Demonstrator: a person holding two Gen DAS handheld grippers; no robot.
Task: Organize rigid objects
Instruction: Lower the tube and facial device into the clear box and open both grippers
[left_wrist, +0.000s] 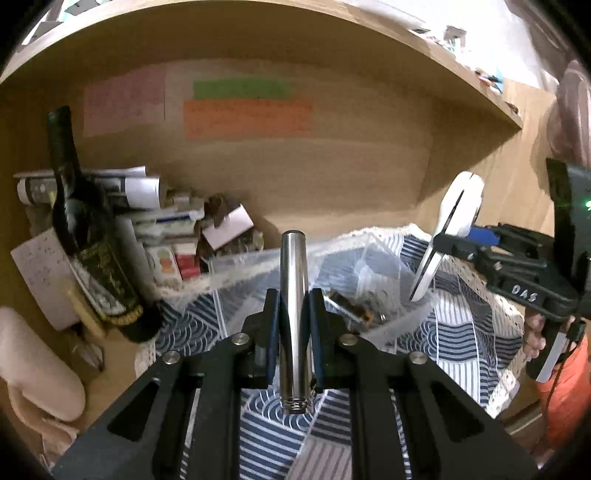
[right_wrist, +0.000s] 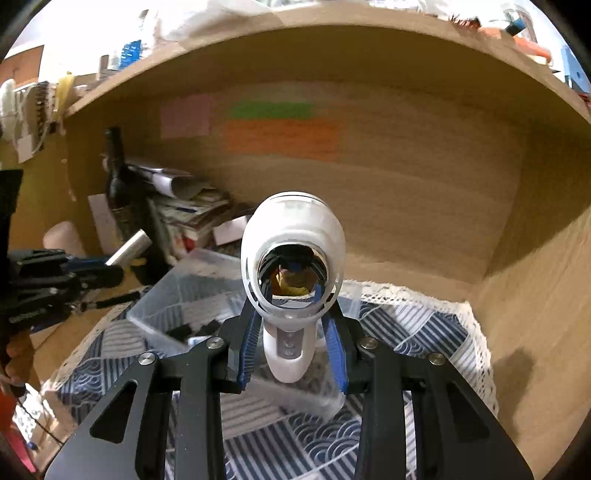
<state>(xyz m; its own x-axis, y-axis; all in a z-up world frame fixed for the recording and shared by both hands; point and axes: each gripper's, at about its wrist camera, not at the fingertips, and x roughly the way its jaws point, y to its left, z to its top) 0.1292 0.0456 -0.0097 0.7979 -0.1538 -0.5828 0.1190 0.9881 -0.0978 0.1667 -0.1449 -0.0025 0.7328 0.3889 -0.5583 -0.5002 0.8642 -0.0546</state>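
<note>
I had a steel tube (left_wrist: 292, 314) clamped upright in my left claw (left_wrist: 293, 325), the pads tight against its sides about midway up, its threaded end hanging below them and its plain end standing above. It looked stiff and fairly heavy for its width, and the polished wall seemed slippery, so I judged a mid-length hold the safest, since a grip near either end might let it swing. My right claw (right_wrist: 291, 332) held a white device (right_wrist: 291, 266) by its narrow neck, the blue pads spread only as far as that neck and pressed to it, the round hollow head above, the buttoned handle below. The shell looked like light, rigid plastic that could crack under a hard squeeze, so the neck seemed the right place. Both pieces hung over a clear bin (right_wrist: 192, 291) that sat on the patterned cloth (right_wrist: 417, 332) covering the table, inside a wooden alcove (right_wrist: 424, 206). A dark bottle (left_wrist: 85, 236) and a heap of papers (left_wrist: 162, 218) stood to the left. What lay in the bin was hard to make out; I saw only a few small dark and metallic bits. I could not tell what the device was.
</note>
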